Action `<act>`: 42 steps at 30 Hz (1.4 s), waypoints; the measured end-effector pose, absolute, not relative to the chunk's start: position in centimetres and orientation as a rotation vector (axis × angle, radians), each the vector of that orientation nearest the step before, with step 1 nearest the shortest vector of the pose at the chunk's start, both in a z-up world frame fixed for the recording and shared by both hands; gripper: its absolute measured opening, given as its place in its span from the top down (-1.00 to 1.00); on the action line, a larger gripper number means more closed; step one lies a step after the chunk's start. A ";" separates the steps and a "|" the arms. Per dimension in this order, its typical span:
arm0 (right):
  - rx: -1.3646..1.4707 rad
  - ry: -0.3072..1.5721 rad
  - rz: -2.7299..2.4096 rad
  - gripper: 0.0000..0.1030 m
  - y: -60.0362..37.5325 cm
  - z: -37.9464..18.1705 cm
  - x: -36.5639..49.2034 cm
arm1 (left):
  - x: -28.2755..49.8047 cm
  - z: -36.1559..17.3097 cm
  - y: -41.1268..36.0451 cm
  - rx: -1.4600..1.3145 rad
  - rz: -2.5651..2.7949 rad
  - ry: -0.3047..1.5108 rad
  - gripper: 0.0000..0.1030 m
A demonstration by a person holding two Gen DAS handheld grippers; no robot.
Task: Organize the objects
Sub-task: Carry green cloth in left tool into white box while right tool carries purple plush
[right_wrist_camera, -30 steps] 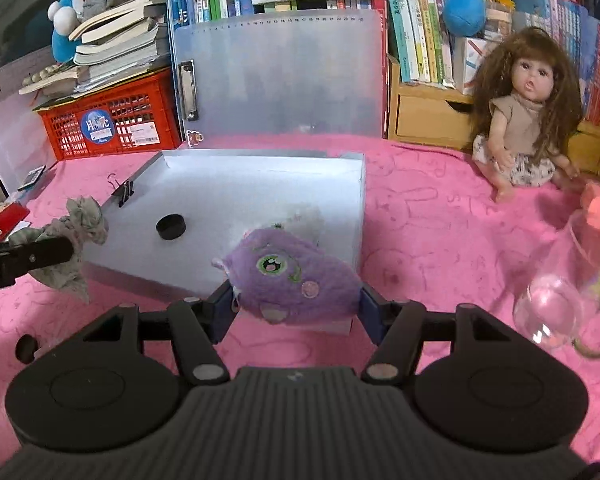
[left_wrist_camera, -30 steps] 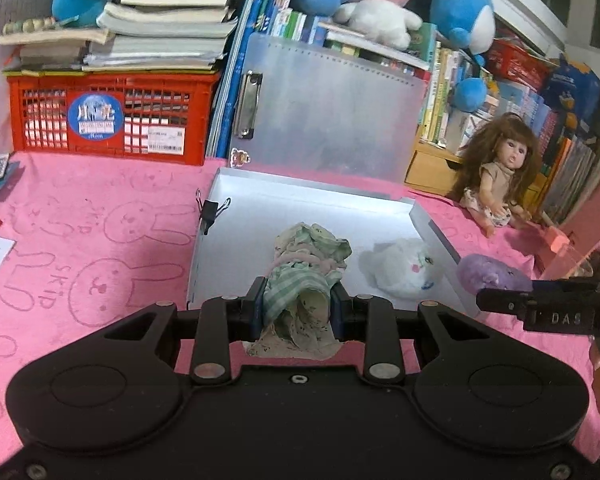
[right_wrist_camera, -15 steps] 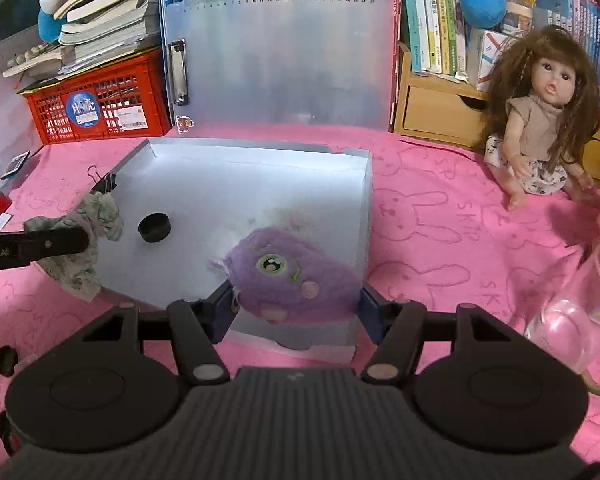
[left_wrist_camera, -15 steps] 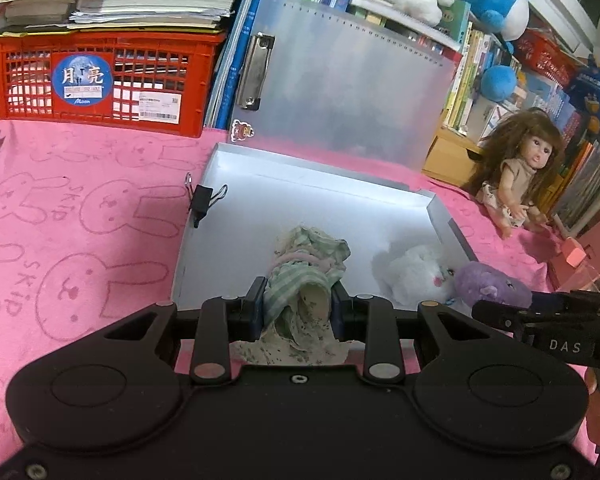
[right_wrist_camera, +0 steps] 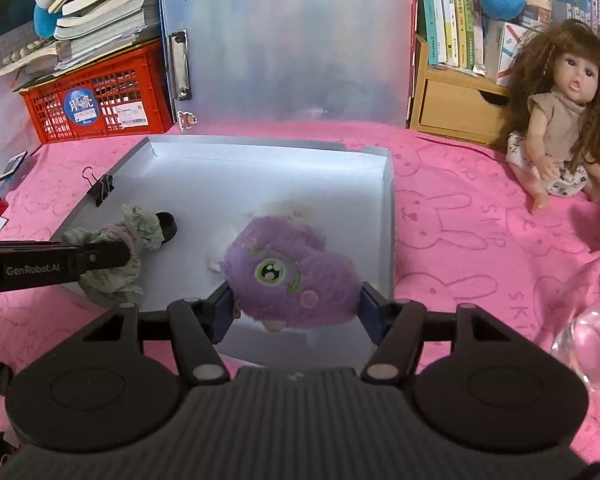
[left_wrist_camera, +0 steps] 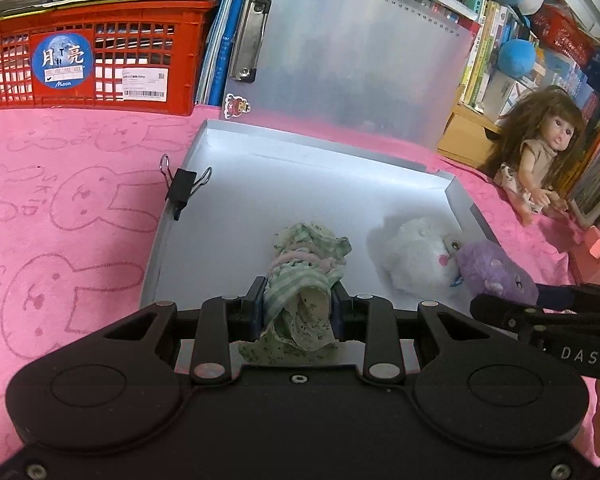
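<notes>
- Where the pink bunny-print cloth (left_wrist_camera: 72, 208) is spread, a shallow grey box (left_wrist_camera: 300, 184) is set open, with its frosted lid (left_wrist_camera: 352, 60) raised behind it and a black binder clip (left_wrist_camera: 182, 192) fixed to its left wall.
- Left gripper (left_wrist_camera: 298, 308) — fingers clamped on a green-and-white doll dress (left_wrist_camera: 304, 272), which is held over the box's near edge; part of the fabric is seen hanging below the fingers.
- Right gripper (right_wrist_camera: 296, 304) — fingers clamped on the flanks of a purple plush (right_wrist_camera: 292, 276), held over the box's near right part.
- White plush (left_wrist_camera: 412, 256) — laid on the box floor at the right, just beside the purple plush in the left view; mostly hidden behind it in the right view.
- Black cap (right_wrist_camera: 167, 224) — on the box floor at the left, seen only in the right view, partly covered by the dress.
- Doll (right_wrist_camera: 560, 116) — seated on the cloth, right of the box, well apart from it.
- Red crate (left_wrist_camera: 92, 64) — at the back left, books stacked on top.
- Glass vessel (right_wrist_camera: 588, 340) — at the right edge of the right view; its kind cannot be told.
</notes>
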State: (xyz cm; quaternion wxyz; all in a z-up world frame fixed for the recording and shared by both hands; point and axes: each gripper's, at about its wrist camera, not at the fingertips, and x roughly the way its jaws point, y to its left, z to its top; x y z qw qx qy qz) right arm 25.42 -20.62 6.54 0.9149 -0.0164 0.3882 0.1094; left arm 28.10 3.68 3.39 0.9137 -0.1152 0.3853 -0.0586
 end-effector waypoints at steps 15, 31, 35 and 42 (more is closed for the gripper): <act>0.017 0.791 0.225 -0.27 -19.7 5.7 27.4 | 31.2 2.8 3.0 -0.190 -0.074 0.759 0.43; 0.035 0.818 0.180 -0.26 -19.1 4.8 29.3 | 33.1 1.8 2.3 -0.170 -0.031 0.740 0.42; 0.035 0.819 0.181 -0.32 -19.1 4.7 29.3 | 32.9 1.8 2.0 -0.140 -0.030 0.731 0.39; 0.058 0.814 0.188 -0.50 -19.4 4.8 29.1 | 32.5 2.3 1.8 -0.126 -0.039 0.726 0.29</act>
